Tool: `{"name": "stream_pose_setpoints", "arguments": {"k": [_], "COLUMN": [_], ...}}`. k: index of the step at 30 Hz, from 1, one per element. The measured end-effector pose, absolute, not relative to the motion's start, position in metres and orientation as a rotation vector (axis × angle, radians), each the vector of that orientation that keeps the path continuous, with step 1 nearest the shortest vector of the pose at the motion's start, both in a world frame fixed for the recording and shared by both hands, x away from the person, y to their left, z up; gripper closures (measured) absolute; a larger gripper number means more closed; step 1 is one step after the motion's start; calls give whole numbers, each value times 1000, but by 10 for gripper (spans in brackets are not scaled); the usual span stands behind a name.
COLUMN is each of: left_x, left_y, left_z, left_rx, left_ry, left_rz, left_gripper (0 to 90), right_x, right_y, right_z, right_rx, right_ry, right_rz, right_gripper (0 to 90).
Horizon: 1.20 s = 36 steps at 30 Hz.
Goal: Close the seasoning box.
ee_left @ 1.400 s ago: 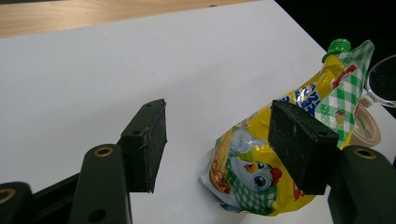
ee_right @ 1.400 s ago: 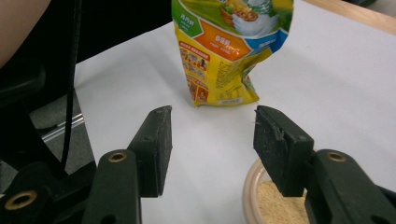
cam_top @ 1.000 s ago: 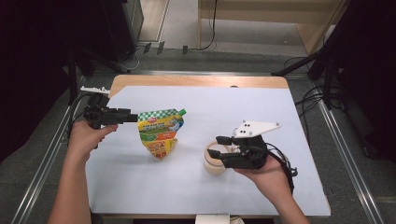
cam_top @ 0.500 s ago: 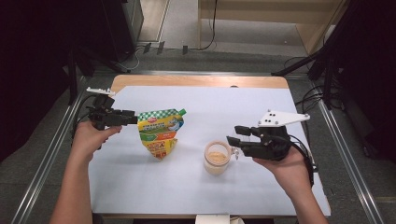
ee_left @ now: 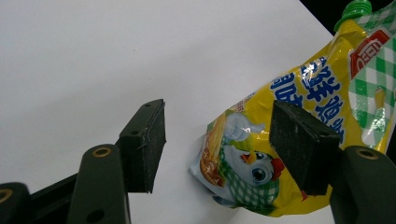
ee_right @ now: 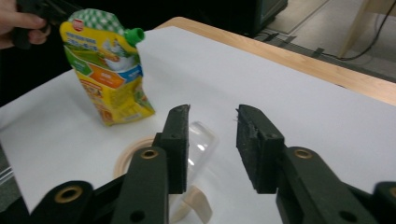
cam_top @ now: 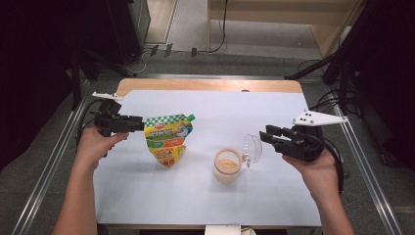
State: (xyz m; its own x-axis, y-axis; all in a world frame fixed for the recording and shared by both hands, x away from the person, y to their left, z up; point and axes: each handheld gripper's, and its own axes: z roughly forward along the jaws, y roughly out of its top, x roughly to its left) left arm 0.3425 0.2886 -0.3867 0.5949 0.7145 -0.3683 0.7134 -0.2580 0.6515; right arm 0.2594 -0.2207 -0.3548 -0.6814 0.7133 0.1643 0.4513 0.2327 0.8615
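Pouch [cam_top: 169,139] stands upright on the white sheet [cam_top: 205,196] that covers the counter [cam_top: 210,85], left of the sheet's middle, and serves as the landmark for everything else. To the pouch's right, a little nearer the person, sits a small beige cup [cam_top: 227,165] with tan contents, and its clear hinged lid [cam_top: 252,148] is flipped open on the side facing away from the pouch. Farther right of the pouch, beyond the cup, the right gripper [cam_top: 269,136] is held above the sheet, its fingers [ee_right: 180,140] spread with nothing between them; in the right gripper view the clear lid shows just past them and the pouch stands well beyond, with open sheet in between. On the pouch's left, the left gripper [cam_top: 139,123] sits level with the pouch's upper edge, tips right at that edge; in the left gripper view its fingers [ee_left: 147,140] are spread wide, one pad in front of the pouch's printed face, and whether that pad touches the pouch cannot be told. Nothing lies between the pouch and the cup. Mostly yellow, the pouch has a green-and-white chequered band across the top, a red logo, a cartoon chicken, an orange panel and a green screw cap [cam_top: 191,117] at its upper right corner; its lower part tapers and creases.
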Motion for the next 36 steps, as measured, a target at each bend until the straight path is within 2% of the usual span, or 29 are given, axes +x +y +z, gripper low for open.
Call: {"name": "stream_pose_setpoints", "arguments": {"k": [12, 19, 36], "left_x": [342, 342, 344], "left_y": [290, 291, 283], "left_z": [-385, -385, -387], "left_rx": [1982, 1975, 1990], "left_ry": [1142, 1137, 1130], "left_rz": [17, 16, 30], "left_gripper": [376, 376, 382], "right_x": [275, 281, 279], "right_y": [-233, -232, -213], "right_z": [-392, -414, -421], "right_rx": [1234, 1305, 1241], "right_ry": [2235, 2278, 2337], "right_rz": [1335, 1372, 1393], "right_gripper": [900, 900, 900]}}
